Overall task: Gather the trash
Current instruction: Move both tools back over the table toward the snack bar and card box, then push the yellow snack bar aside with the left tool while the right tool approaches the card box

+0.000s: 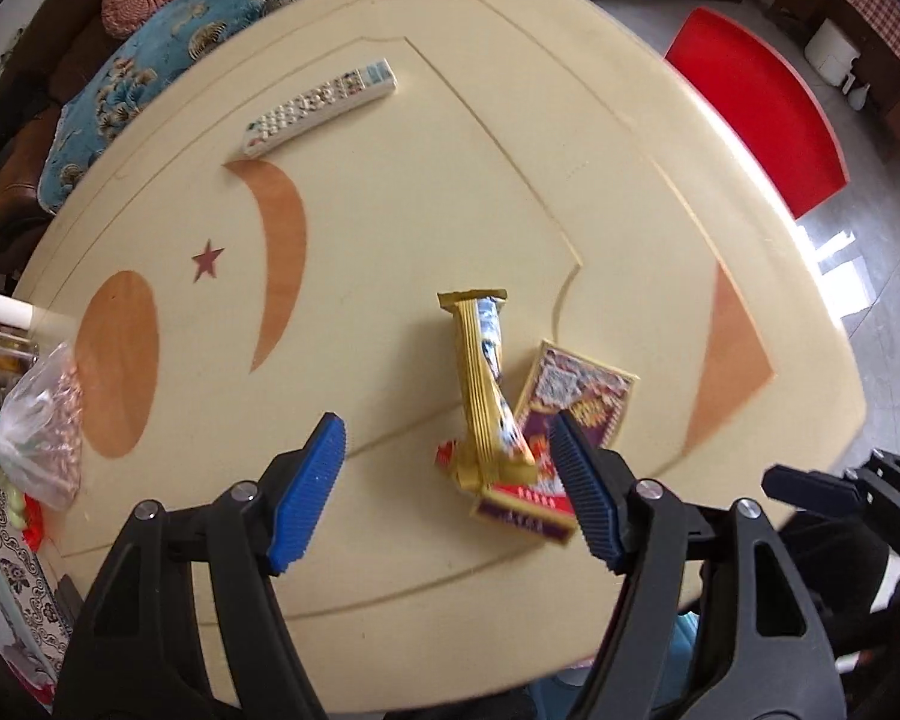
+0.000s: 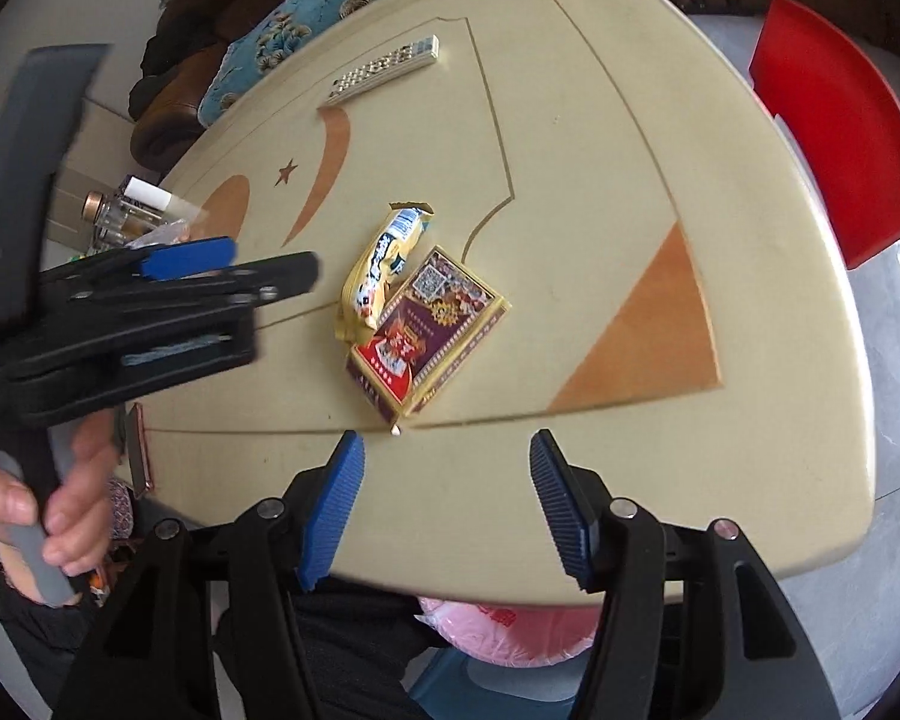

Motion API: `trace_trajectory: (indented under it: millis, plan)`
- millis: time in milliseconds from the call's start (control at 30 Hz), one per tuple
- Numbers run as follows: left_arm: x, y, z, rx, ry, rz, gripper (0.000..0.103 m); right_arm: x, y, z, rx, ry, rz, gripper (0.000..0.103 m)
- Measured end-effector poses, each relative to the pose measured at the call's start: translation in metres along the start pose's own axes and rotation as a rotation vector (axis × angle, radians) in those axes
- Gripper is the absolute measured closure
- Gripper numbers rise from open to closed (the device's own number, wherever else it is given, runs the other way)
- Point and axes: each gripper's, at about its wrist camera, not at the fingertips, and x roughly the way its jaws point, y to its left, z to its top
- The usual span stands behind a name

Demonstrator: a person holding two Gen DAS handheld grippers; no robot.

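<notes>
Left gripper: jaws apart, nothing between the blue pads. Right gripper: jaws apart, empty, above the near edge of the cream table. Yellow wrapper and maroon-red packet: touching, mid-table, wrapper leaning on packet. Remote control: farther back, well apart. Red chair: beyond the far-right edge.

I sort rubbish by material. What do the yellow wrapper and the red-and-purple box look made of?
Yellow wrapper: probably thin plastic film, glossy; it is crumpled, with crimped, torn-looking ends. Red-and-purple box: likely printed cardboard with a shiny gold trim; it keeps flat faces and sharp edges. Neither gripper holds them.
</notes>
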Motion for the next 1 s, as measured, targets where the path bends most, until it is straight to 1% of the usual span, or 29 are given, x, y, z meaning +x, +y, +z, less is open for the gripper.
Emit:
trace_trajectory:
  millis: [133,267,333,433,567,700,767,800,833,933,1000]
  plan:
    - [0.025,0.005,0.009,-0.006,0.039,-0.015,0.034,0.023,-0.004,0.016,0.067,0.025,0.014,0.046]
    - [0.044,0.012,0.012,-0.019,0.064,-0.024,0.034,0.042,0.001,0.023,0.085,0.049,0.01,0.046]
    - [0.049,0.015,0.012,-0.025,0.069,-0.031,0.034,0.048,0.003,0.027,0.097,0.048,-0.005,0.046]
    - [0.056,0.017,0.01,-0.014,0.074,-0.044,0.034,0.055,0.003,0.032,0.134,0.049,-0.004,0.046]
    - [0.061,0.024,0.009,-0.029,0.07,-0.07,0.034,0.064,0.007,0.038,0.155,0.039,-0.037,0.046]
    - [0.07,0.03,0.009,-0.059,0.082,-0.102,0.033,0.074,0.011,0.042,0.194,0.034,-0.043,0.042]
    - [0.076,0.031,0.011,-0.07,0.088,-0.102,0.032,0.076,0.011,0.043,0.213,0.021,-0.042,0.041]
    - [0.081,0.032,0.011,-0.072,0.097,-0.09,0.032,0.078,0.012,0.045,0.218,0.019,-0.045,0.041]
    - [0.084,0.033,0.01,-0.073,0.101,-0.087,0.029,0.078,0.012,0.045,0.221,0.016,-0.05,0.041]
    - [0.086,0.043,0.009,-0.092,0.097,-0.118,0.029,0.084,0.014,0.05,0.237,0.004,-0.062,0.041]
    - [0.086,0.053,0.006,-0.108,0.089,-0.107,0.029,0.089,0.016,0.049,0.247,0.007,-0.052,0.04]
